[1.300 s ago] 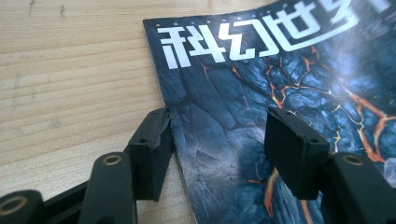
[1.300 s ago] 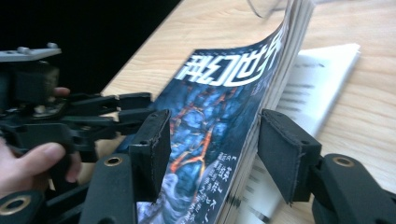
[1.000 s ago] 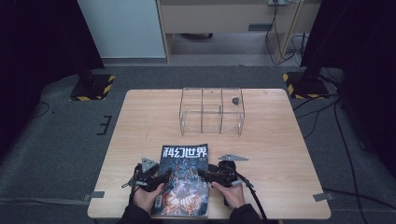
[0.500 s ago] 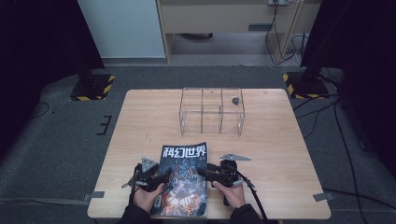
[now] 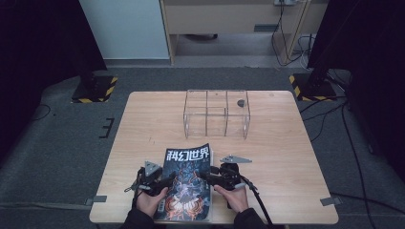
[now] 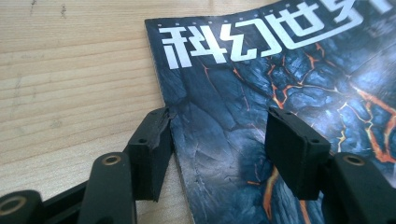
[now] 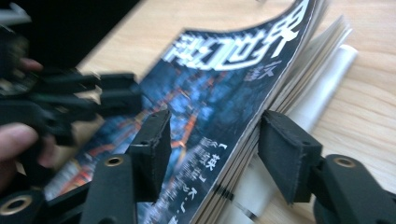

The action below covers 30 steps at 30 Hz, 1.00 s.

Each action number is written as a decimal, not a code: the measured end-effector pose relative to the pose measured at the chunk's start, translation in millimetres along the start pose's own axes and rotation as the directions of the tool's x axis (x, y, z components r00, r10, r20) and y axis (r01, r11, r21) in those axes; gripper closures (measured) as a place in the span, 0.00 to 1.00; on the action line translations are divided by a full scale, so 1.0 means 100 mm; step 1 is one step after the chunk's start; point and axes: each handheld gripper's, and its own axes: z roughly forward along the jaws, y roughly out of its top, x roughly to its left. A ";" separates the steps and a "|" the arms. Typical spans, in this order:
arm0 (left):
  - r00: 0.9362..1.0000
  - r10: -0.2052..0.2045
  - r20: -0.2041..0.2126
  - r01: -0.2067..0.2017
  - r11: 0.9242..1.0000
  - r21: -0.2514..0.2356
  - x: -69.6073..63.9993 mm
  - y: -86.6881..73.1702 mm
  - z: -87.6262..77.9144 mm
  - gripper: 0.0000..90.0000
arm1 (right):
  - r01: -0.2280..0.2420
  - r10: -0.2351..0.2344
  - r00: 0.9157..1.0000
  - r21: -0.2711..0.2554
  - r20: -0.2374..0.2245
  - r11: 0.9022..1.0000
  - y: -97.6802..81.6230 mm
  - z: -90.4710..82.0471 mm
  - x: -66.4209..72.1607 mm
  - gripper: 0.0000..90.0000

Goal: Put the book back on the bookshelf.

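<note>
A magazine [image 5: 188, 183] with a dark blue cracked-lava cover and white title lies on the wooden table [image 5: 286, 143] near its front edge. My left gripper [image 5: 167, 180] sits at the magazine's left edge. In the left gripper view it [image 6: 217, 135] is open, with one jaw against the spine edge and the other over the cover [image 6: 243, 88]. My right gripper [image 5: 204, 175] is at the right edge. In the right gripper view it [image 7: 212, 135] straddles the lifted cover and fanned pages [image 7: 261, 107]. Its jaws have just been closing with those pages between them, a gap still showing.
A clear box [image 5: 217, 114] with three compartments stands at the back middle of the table, a small dark object [image 5: 240, 102] in its right one. Bare wood lies on both sides of the magazine. The other hand's gripper [image 7: 84, 102] shows at the left of the right gripper view.
</note>
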 end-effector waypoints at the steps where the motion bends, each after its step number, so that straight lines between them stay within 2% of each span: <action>1: 1.000 0.000 0.000 0.000 1.000 0.000 0.00 0.00 0.00 0.45 | 0.014 -0.015 1.000 0.023 0.025 1.000 0.00 0.00 -0.01 0.44; 3: 1.000 0.001 0.000 -0.001 1.000 0.000 0.00 0.00 0.00 0.45 | 0.024 -0.031 0.997 0.092 0.077 0.996 -0.02 0.04 -0.01 0.43; 4: 1.000 0.001 -0.001 -0.001 1.000 0.002 0.00 0.00 0.00 0.45 | 0.024 -0.034 0.995 0.106 0.098 0.994 -0.05 0.07 -0.02 0.42; 5: 1.000 0.001 -0.001 -0.001 1.000 0.002 0.00 0.00 0.00 0.45 | 0.024 -0.034 0.995 0.106 0.098 0.994 -0.05 0.07 -0.02 0.42; 9: 1.000 0.002 -0.002 -0.002 1.000 0.002 0.00 0.00 0.00 0.45 | 0.018 -0.024 0.997 0.067 0.076 0.998 -0.06 0.05 -0.04 0.47; 10: 1.000 -0.001 -0.002 0.001 1.000 0.000 0.00 0.00 0.00 0.45 | 0.024 -0.025 0.999 0.012 0.038 1.000 -0.03 -0.01 0.00 0.52; 11: 1.000 -0.001 -0.002 0.001 1.000 0.000 0.00 0.00 0.00 0.45 | 0.024 -0.025 0.999 0.012 0.038 1.000 -0.03 -0.01 0.00 0.52; 12: 1.000 0.002 -0.001 -0.002 1.000 0.002 0.00 0.00 0.00 0.45 | 0.020 -0.020 1.000 -0.010 0.004 1.000 -0.02 -0.02 0.01 0.54; 13: 1.000 0.002 -0.001 -0.002 1.000 0.002 0.00 0.00 0.00 0.45 | 0.054 -0.055 0.998 -0.028 -0.022 0.998 0.02 -0.02 0.09 0.55; 15: 1.000 0.002 -0.001 -0.002 1.000 0.002 0.00 0.00 0.00 0.45 | 0.088 -0.088 0.996 -0.001 0.018 0.996 0.03 0.02 0.13 0.55; 16: 1.000 0.002 -0.001 -0.002 1.000 0.002 0.00 0.00 0.00 0.45 | 0.088 -0.088 0.996 -0.001 0.018 0.996 0.03 0.02 0.13 0.55; 17: 1.000 0.001 -0.001 -0.001 1.000 0.002 0.00 0.00 0.00 0.45 | 0.091 -0.092 0.995 0.018 0.049 0.996 0.03 0.03 0.12 0.55; 23: 1.000 0.001 -0.001 -0.001 1.000 0.002 0.00 0.00 0.00 0.45 | 0.079 -0.086 0.991 0.070 0.104 0.994 0.02 0.04 0.07 0.56; 27: 1.000 0.000 -0.003 0.000 1.000 0.002 0.01 0.00 0.00 0.45 | 0.077 -0.088 0.988 0.090 0.124 0.993 0.01 0.05 0.05 0.55; 29: 1.000 0.000 -0.003 0.000 1.000 0.002 0.01 0.00 0.00 0.45 | 0.078 -0.097 0.983 0.121 0.154 0.990 -0.01 0.09 0.03 0.53; 30: 1.000 0.000 -0.002 0.000 1.000 0.002 0.01 0.00 0.00 0.45 | 0.076 -0.093 0.984 0.114 0.154 0.991 -0.03 0.10 0.02 0.52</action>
